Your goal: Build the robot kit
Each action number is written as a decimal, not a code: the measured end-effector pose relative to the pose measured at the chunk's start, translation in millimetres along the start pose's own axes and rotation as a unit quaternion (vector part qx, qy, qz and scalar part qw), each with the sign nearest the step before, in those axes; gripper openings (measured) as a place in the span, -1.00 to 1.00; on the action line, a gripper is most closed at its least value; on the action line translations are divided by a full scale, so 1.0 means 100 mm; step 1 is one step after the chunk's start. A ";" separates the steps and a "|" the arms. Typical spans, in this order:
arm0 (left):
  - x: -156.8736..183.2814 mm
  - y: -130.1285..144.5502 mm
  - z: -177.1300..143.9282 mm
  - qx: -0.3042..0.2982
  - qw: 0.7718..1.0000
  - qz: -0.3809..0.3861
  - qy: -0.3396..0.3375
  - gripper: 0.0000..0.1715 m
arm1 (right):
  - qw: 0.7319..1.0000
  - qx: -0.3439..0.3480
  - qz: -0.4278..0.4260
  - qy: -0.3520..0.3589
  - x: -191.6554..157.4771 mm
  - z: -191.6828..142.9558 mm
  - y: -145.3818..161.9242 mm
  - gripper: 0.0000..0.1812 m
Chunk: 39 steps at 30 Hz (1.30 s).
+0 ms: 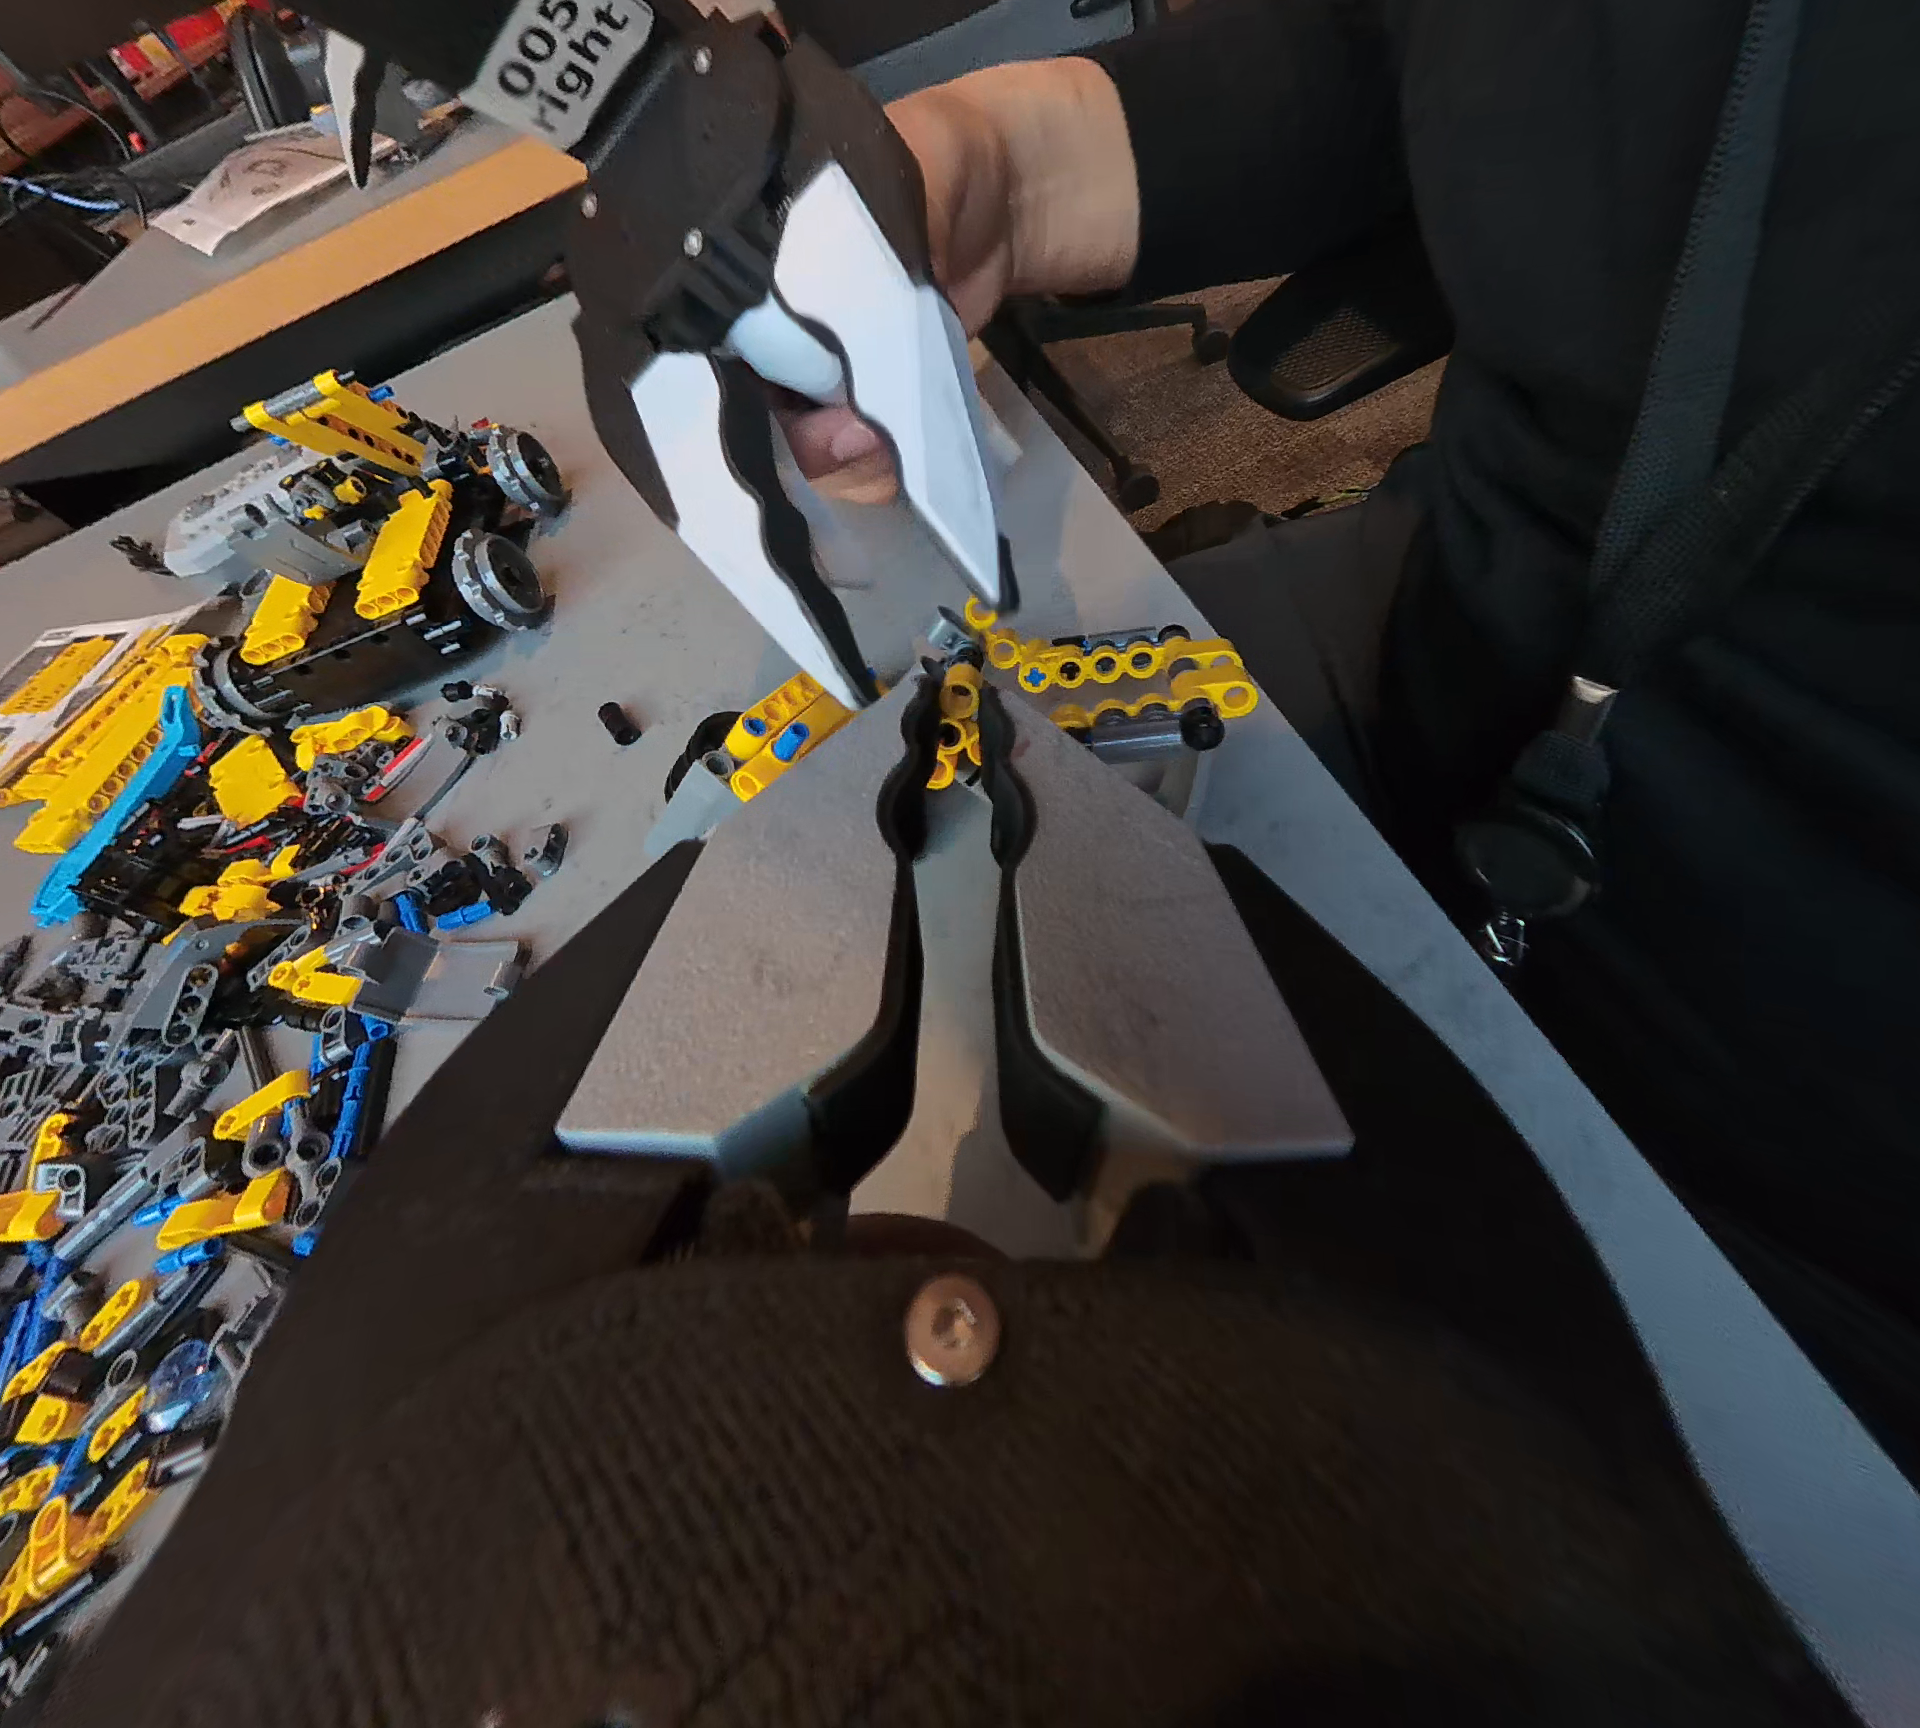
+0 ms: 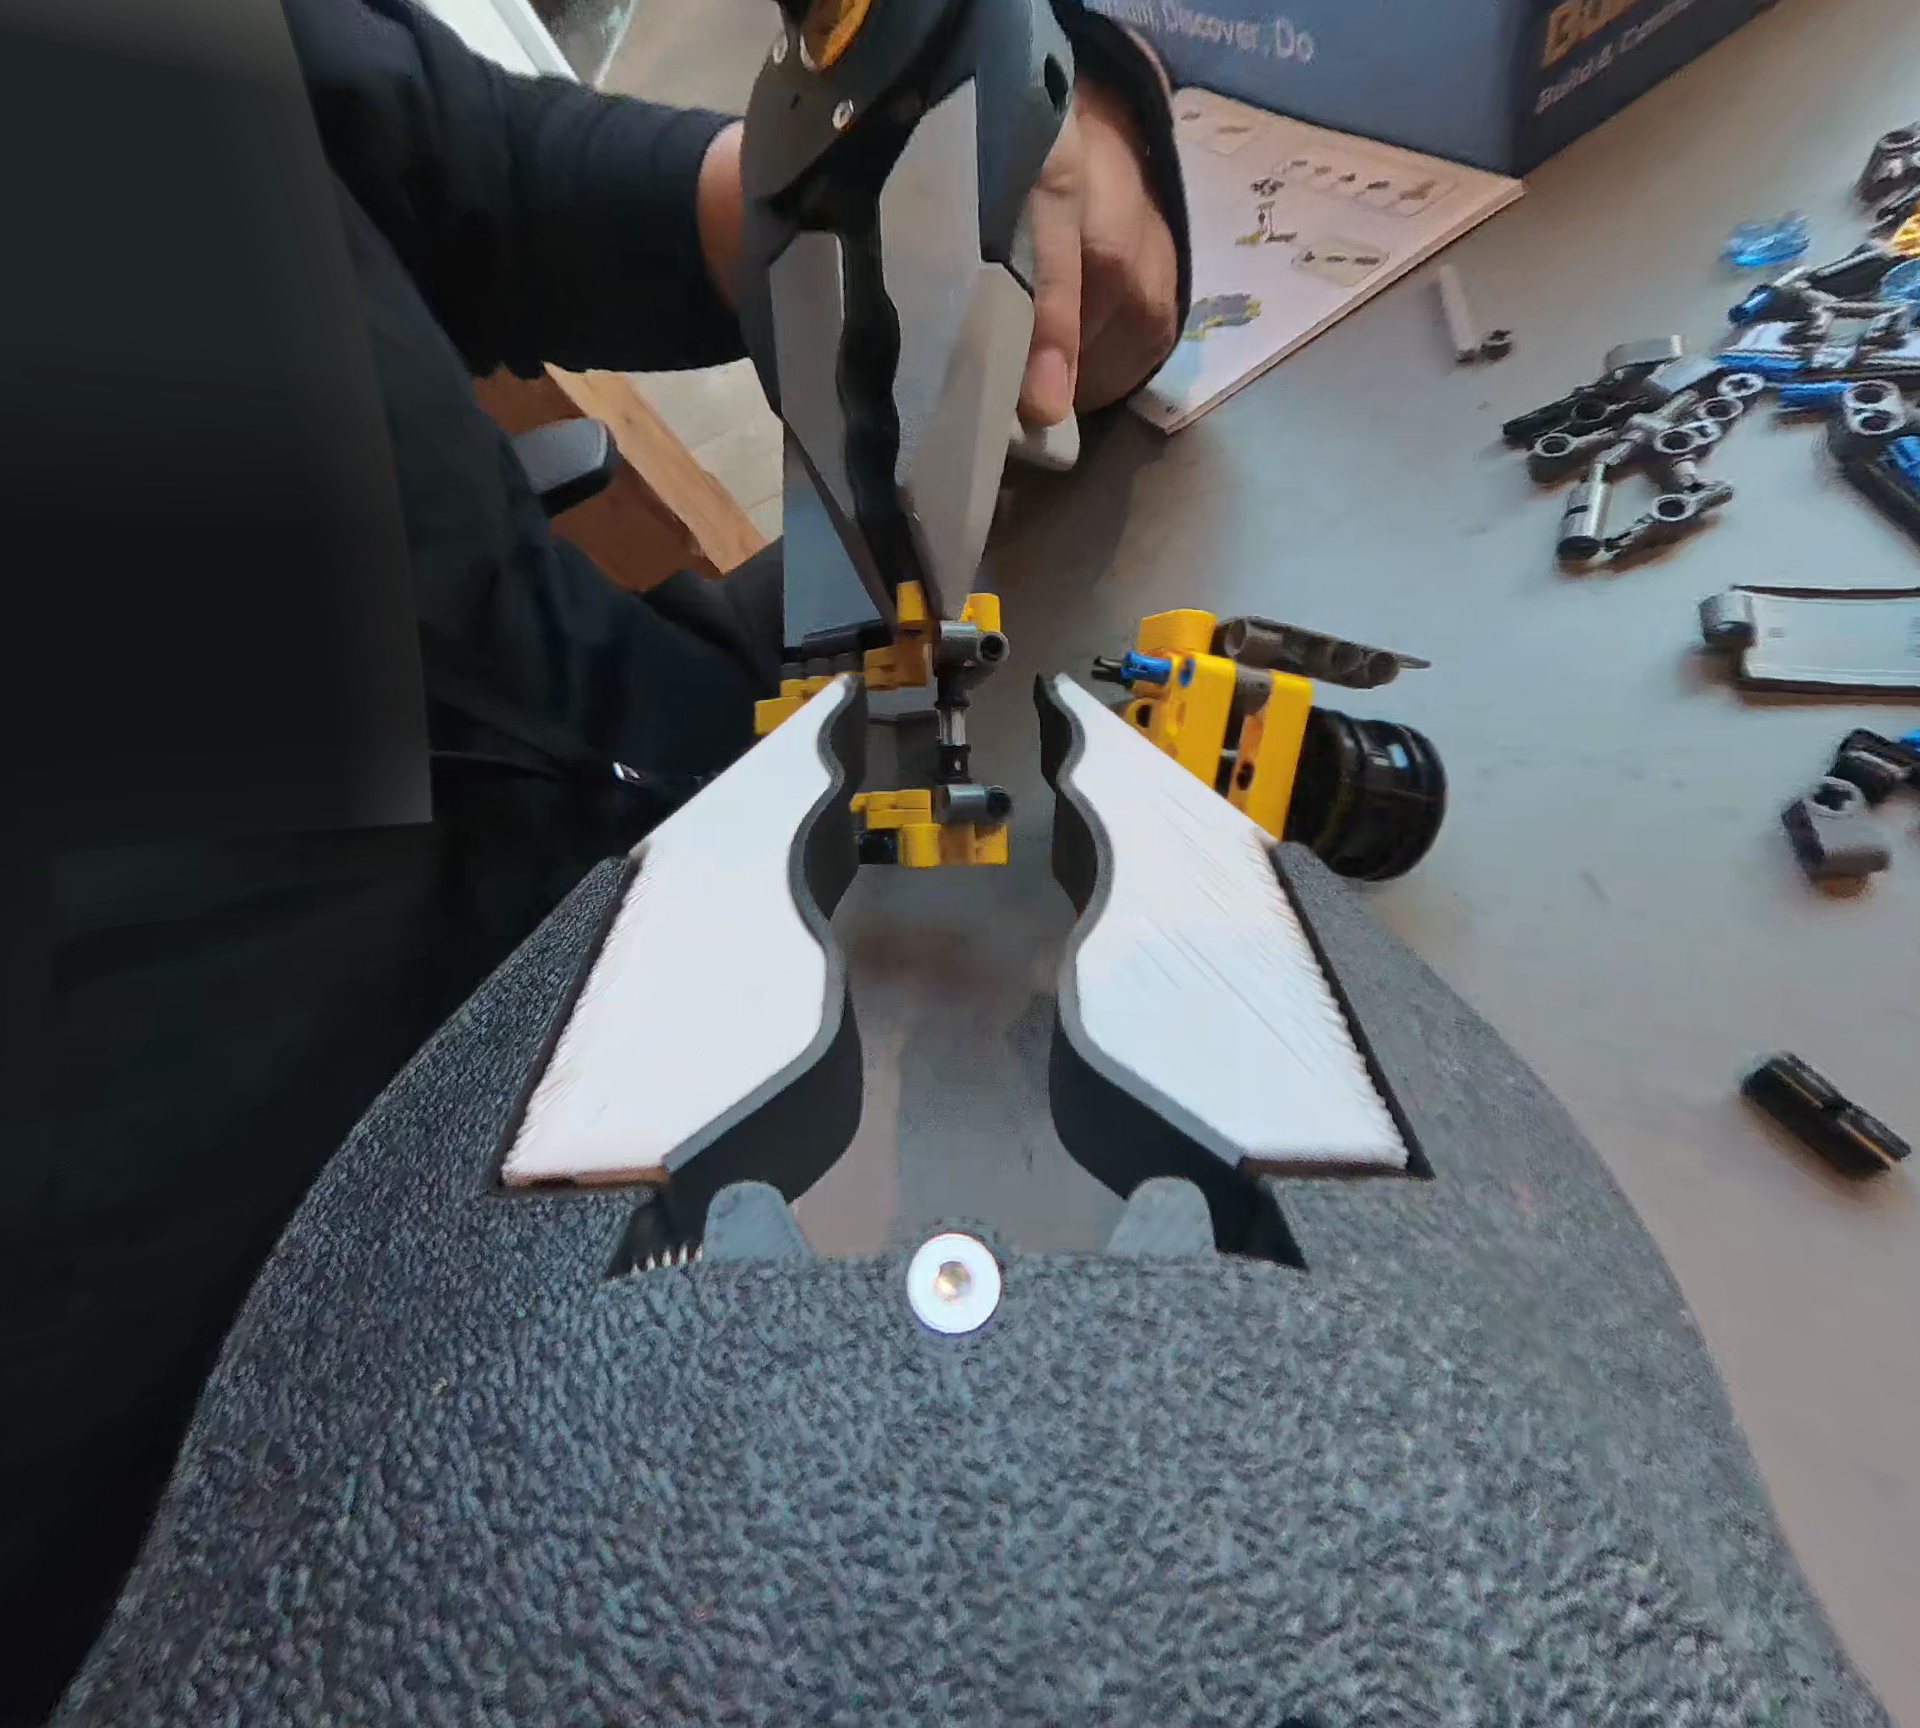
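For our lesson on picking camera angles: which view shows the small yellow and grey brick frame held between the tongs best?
The right wrist view: the brick frame lies open between the spread right tongs, with the left tongs pinching its far end. In the left wrist view, the left tongs cover most of the frame.

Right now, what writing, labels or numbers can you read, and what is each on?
I do not copy wording; here is what bears writing.
Right gripper: white label on its black body, legible.
Left gripper: dark raised tag on its body, legible.
Blue box: gold and pale print on two sides, partly blurred.
Booklet by the box: print too small.
Leaflet on the far desk: too small.
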<state>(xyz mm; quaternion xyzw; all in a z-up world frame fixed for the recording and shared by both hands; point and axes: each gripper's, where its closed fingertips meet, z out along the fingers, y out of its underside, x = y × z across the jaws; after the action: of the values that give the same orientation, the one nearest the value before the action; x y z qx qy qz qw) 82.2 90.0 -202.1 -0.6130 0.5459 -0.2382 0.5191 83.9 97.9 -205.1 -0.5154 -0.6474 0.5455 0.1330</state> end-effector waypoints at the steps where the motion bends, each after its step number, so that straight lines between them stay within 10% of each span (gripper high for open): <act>1: 0.01 0.00 0.00 0.001 1.000 0.004 0.001 -0.95 | 1.000 -0.008 -0.004 0.004 0.00 0.05 0.03 -0.68; 9: 0.00 -0.02 -0.02 0.005 1.000 0.007 -0.017 -0.95 | 0.998 -0.006 -0.054 0.018 -0.01 0.13 0.00 -0.94; 20: -0.07 0.15 0.01 -0.059 0.994 -0.074 -0.047 -0.78 | 0.994 -0.027 -0.050 0.092 0.10 0.17 0.09 -0.95; 39: -0.04 0.30 0.04 -0.107 0.993 0.004 -0.044 -0.94 | 0.992 -0.024 -0.041 0.118 0.18 0.01 0.07 -0.84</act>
<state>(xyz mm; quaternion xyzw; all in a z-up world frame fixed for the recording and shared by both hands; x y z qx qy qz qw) 72.3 99.2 -229.2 -0.6726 0.5476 -0.1492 0.4748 78.9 110.9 -218.1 -0.5518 -0.6610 0.4594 0.2180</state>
